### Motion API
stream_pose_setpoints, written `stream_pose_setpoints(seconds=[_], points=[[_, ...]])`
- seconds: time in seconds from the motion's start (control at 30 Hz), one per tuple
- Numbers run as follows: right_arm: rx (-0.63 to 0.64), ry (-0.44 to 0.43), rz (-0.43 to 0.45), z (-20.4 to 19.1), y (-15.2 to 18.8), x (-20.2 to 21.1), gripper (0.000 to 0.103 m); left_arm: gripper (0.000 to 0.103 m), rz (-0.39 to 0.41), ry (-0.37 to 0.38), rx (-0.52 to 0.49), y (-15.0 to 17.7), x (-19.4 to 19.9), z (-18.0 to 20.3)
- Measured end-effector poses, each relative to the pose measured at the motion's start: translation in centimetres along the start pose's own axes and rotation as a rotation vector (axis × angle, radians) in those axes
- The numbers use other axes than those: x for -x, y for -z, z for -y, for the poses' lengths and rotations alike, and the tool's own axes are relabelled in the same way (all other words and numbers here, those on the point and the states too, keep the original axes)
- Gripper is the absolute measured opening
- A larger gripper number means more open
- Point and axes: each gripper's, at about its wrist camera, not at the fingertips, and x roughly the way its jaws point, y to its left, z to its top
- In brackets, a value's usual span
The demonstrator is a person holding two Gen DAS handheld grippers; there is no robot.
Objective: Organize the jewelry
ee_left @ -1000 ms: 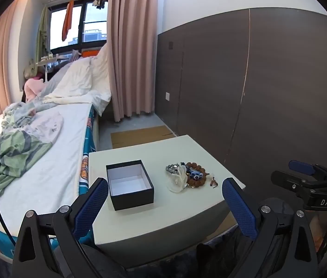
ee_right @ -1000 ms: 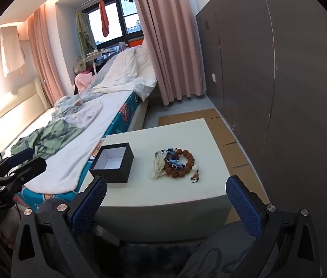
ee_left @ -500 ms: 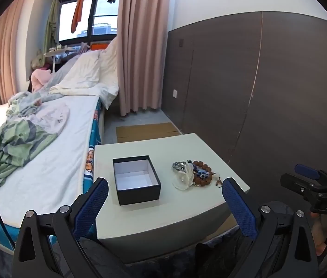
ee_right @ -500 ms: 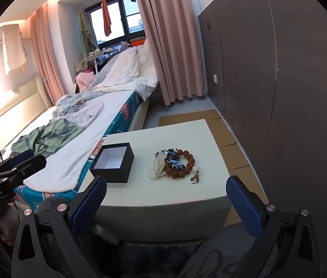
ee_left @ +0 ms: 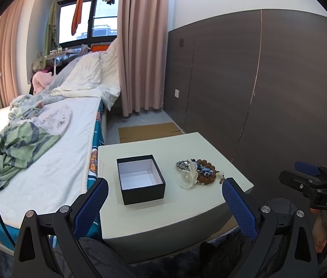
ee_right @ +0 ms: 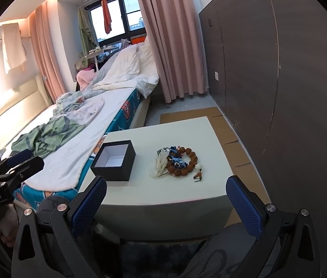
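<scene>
Bed (ee_left: 54,153) with rumpled green striped blanket (ee_left: 13,148), to the left of both pairs of tongs. Left tongs (ee_left: 165,193) spread wide, blue pads (ee_left: 91,205) well apart, gripping nothing, short of the near edge of the bench (ee_left: 163,210). Black box (ee_left: 140,178), lidless, white inside and holding nothing, ahead of the left tongs on the bench, just past the left pad. Jewelry pile (ee_left: 197,172) to the right of the box, apart from it: brown bead bracelet (ee_right: 184,162), blue beaded piece (ee_right: 178,159), translucent white piece (ee_left: 186,178). Right tongs (ee_right: 166,195) likewise spread wide and holding nothing, short of the bench edge, with the jewelry ahead between the pads. Dark panelled wall (ee_right: 279,92) to the far right.
</scene>
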Motion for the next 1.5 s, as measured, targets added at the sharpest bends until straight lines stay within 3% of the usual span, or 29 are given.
stream_pose_setpoints(seconds=[1.5], points=[[-0.003,0.0,0.005,-0.23,0.22,0.43,0.103,0.099,-0.001,-0.003,-0.004,0.31,0.59,-0.5]])
